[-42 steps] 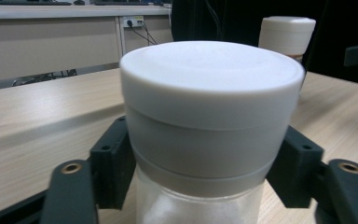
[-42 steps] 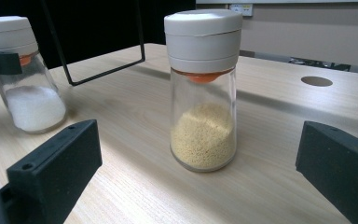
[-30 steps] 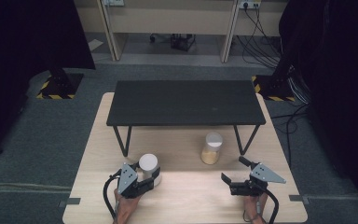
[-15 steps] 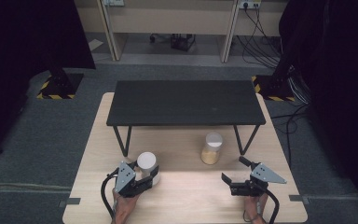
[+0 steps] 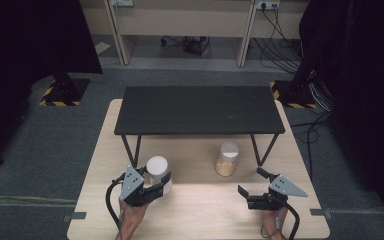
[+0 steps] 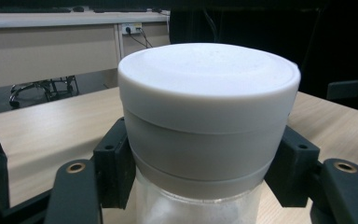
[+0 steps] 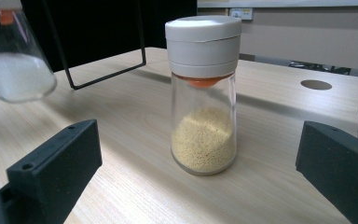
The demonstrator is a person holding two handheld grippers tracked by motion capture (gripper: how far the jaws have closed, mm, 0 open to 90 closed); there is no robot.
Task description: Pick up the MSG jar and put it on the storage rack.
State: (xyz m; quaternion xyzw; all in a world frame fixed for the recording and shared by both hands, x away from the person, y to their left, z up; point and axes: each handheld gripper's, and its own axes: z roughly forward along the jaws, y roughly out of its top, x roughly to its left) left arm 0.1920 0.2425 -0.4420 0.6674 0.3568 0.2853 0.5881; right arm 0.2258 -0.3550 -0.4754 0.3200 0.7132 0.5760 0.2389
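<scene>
Left gripper [image 5: 156,186] has drawn its clamped white-capped jar [image 5: 158,172] slightly toward the table's [image 5: 200,220] near edge.
Right gripper [image 5: 251,184] gapes, unmoved, before the yellow-grain jar [image 5: 227,158].

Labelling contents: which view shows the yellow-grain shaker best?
Right gripper view: the yellow-grain shaker stands upright between the open right claw, white cap, orange insert and grains clear. High view shows it small from above, beside the black rack's leg.

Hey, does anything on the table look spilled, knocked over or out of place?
Nothing stands out. The jar of yellow grains stands upright, lid on, with no spill around it. The white-lidded jar sits between the left claw jaws, lid in place.
</scene>
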